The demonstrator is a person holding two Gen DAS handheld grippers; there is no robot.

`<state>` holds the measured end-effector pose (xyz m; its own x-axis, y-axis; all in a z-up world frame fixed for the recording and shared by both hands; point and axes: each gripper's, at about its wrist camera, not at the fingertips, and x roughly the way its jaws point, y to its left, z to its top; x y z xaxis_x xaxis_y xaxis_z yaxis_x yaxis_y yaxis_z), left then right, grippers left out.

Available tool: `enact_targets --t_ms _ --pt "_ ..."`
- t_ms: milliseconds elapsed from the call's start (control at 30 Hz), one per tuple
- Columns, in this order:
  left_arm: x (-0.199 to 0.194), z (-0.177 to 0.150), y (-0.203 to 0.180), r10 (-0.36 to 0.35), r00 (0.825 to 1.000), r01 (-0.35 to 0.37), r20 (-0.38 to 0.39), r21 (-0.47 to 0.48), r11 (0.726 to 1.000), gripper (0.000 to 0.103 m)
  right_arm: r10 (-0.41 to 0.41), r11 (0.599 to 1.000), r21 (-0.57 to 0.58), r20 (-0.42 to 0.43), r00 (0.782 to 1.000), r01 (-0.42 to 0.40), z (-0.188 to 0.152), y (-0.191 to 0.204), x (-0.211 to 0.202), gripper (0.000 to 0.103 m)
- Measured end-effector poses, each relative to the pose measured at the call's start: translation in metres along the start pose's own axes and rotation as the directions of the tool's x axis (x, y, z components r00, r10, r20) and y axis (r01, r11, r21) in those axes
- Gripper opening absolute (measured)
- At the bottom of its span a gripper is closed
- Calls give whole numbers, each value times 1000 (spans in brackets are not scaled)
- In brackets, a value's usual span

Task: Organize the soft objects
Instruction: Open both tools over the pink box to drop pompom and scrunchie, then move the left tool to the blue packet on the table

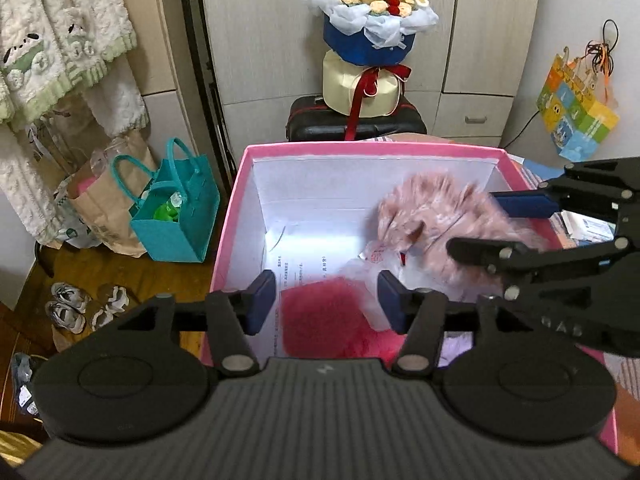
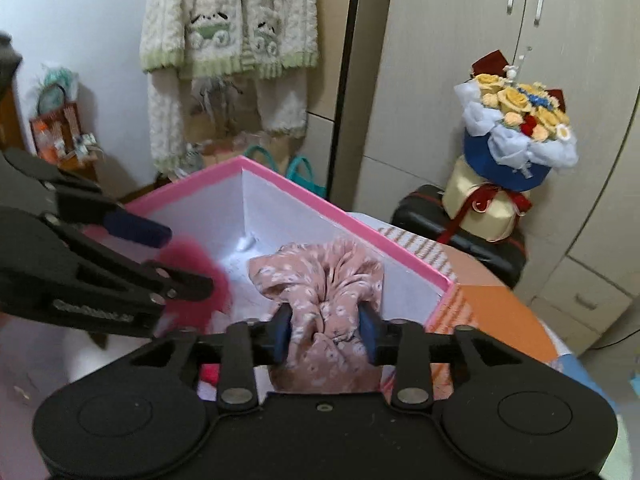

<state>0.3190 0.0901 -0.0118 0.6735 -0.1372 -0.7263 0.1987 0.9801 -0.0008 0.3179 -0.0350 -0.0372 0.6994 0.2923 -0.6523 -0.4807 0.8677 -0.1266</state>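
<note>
A pink box (image 1: 368, 148) with white inner walls stands open under both grippers. My left gripper (image 1: 326, 300) is open over its near left side, and a red fluffy item (image 1: 320, 316) lies blurred just under and between the pads, which do not press on it. In the right wrist view my right gripper (image 2: 325, 332) has a pink floral cloth (image 2: 320, 272) bunched between its parted pads, the rest sagging into the box (image 2: 304, 196). My left gripper (image 2: 188, 258) shows there above the red fluff (image 2: 220, 296). The right gripper (image 1: 476, 220) reaches in from the right over the cloth (image 1: 424, 216).
A printed sheet (image 1: 296, 256) and a clear plastic bag (image 1: 372, 260) lie on the box floor. Behind stand a black suitcase (image 1: 356, 120) with a bouquet (image 1: 372, 12), and wardrobe doors. On the floor to the left are a teal bag (image 1: 176, 216) and shoes (image 1: 80, 304). Fleece clothing (image 2: 228, 20) hangs on the wall.
</note>
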Motion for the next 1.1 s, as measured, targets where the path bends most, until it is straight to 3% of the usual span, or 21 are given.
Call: enact_targets --t_ms 433,567,933,1100 --pt "-95 -33 14 -99 991 101 85 -25 995 67 38 996 80 104 994 -46 -23 -4 -96 51" --pt "-134 -41 15 -159 977 167 142 -48 985 67 73 993 82 117 990 -83 -32 4 -125 61" --pt "-205 -75 -27 -191 959 163 208 145 976 72 136 989 48 124 983 -143 -54 39 -195 74" --pt "-224 -93 -43 -261 950 225 172 204 953 76 138 988 45 134 981 -145 -73 43 -223 85"
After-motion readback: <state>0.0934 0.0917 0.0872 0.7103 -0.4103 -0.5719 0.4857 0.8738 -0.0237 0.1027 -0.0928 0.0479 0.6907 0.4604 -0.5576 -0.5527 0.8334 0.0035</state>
